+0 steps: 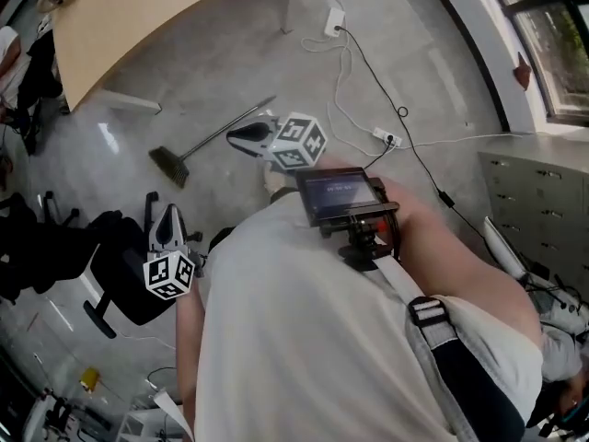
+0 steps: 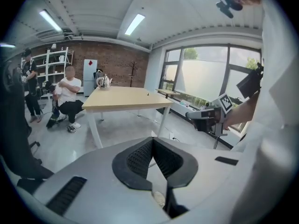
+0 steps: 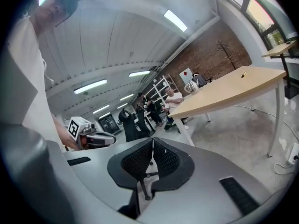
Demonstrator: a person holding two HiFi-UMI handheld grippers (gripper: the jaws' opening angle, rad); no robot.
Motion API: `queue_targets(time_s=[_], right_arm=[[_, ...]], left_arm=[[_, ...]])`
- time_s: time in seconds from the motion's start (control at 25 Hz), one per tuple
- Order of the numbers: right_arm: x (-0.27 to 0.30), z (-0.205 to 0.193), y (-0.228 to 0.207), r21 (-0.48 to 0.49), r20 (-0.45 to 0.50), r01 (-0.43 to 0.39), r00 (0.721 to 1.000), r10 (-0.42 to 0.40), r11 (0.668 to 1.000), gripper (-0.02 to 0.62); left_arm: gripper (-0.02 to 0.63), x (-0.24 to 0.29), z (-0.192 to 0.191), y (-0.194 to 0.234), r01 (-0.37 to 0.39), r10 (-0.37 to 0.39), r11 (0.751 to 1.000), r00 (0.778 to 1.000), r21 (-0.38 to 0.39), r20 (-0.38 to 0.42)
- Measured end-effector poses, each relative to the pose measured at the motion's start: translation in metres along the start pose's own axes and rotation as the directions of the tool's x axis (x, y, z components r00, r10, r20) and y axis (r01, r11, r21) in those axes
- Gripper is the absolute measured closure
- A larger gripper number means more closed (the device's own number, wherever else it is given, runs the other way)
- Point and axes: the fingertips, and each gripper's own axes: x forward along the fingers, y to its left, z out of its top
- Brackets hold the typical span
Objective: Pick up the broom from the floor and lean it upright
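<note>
The broom (image 1: pixel 204 139) lies flat on the grey floor, its brush head (image 1: pixel 170 165) toward the left and its thin handle running up to the right. My right gripper (image 1: pixel 236 136) hovers over the middle of the handle, apart from it, jaws shut and empty (image 3: pixel 152 143). My left gripper (image 1: pixel 165 214) is lower left, short of the brush head, also shut with nothing between its pads (image 2: pixel 153 142). Neither gripper view shows the broom. Each gripper shows in the other's view: the right gripper (image 2: pixel 201 118) and the left gripper (image 3: pixel 108 138).
A wooden table (image 1: pixel 138 17) with white legs stands beyond the broom. A power strip (image 1: pixel 386 138) and cables trail across the floor on the right. A black office chair (image 1: pixel 115 270) is by my left gripper. Grey cabinets (image 1: pixel 538 205) line the right wall. A person (image 2: pixel 69 101) sits in the background.
</note>
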Motion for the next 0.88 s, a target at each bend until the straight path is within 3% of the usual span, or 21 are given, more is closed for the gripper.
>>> queue_targets(time_s=[0.28,0.48,0.68,0.88], right_arm=[[-0.016,0.019,-0.039,0.042,0.073,0.112,0.991,-0.115,0.993,0.577],[-0.014,0.018,-0.062,0.085,0.087,0.231,0.967,-0.239,0.969,0.577],[-0.028,0.018,-0.086,0.136,0.085,0.367,0.921,-0.38,0.92,0.577],[-0.062,-0.003,-0.095,0.199,0.056,0.464,0.874,-0.482,0.863,0.577]], left_arm=[[0.598,0.059,0.037,0.003,0.122,-0.12,0.991,0.992,0.063,-0.035],[0.598,0.097,0.049,0.021,0.24,-0.233,0.965,0.969,0.104,-0.078],[0.598,0.139,0.049,0.017,0.373,-0.352,0.918,0.923,0.136,-0.155],[0.598,0.176,0.033,-0.013,0.497,-0.451,0.854,0.854,0.151,-0.258]])
